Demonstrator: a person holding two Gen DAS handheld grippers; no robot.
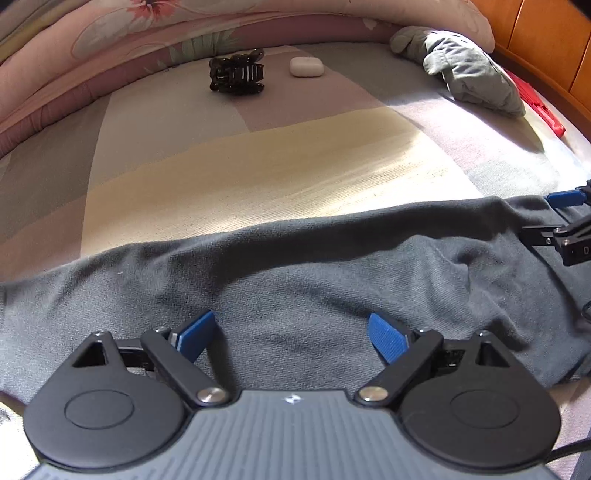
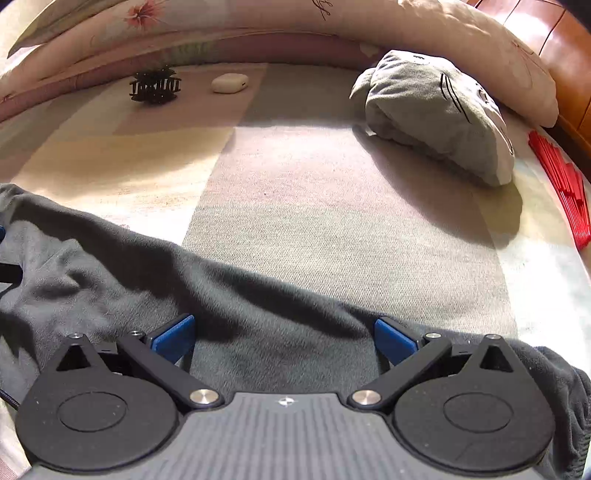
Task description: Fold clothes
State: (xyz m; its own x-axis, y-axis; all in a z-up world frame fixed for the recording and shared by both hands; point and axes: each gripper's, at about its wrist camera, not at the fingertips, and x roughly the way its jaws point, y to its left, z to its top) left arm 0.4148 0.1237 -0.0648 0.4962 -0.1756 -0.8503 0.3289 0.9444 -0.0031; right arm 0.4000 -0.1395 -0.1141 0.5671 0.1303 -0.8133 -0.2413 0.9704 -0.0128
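Left tongs (image 1: pixel 291 334): spread wide, blue pads well apart, gripping nothing; they sit low over the dark grey garment (image 1: pixel 295 280), cloth showing between the two pads.
Right tongs (image 2: pixel 284 338): equally wide open, nothing held; also low over the same garment, near its right end, where the cloth bunches at the bed's near edge. Their blue pad and black linkage show at the right border of the left wrist view.
Garment: lies across the bed as a long, rumpled band running left to right directly beneath both tongs; its far edge is raised in a soft fold that casts a shadow.
Bed surface (image 2: pixel 343 236): just beyond the garment, a woven cover in broad blocks of cream, grey and pale pink, lit by strong sunlight with hard shadows.
Grey plush pillow (image 2: pixel 439 114): farther off and to the right of both tongs, resting on the cover, with whisker lines drawn on it.
Red item (image 2: pixel 561 184): right of the pillow at the bed's edge; flat and ribbed, what it is I cannot tell.
Black hair claw (image 1: pixel 236 74): far ahead, slightly left, on the cover.
White earbud case (image 1: pixel 306 67): just right of the claw, apart from it.
Floral quilt (image 1: pixel 110 33): rolled along the far side of the bed, pink with flower prints.
Wooden panelling (image 1: pixel 546 44): orange-brown, behind the bed at far right.
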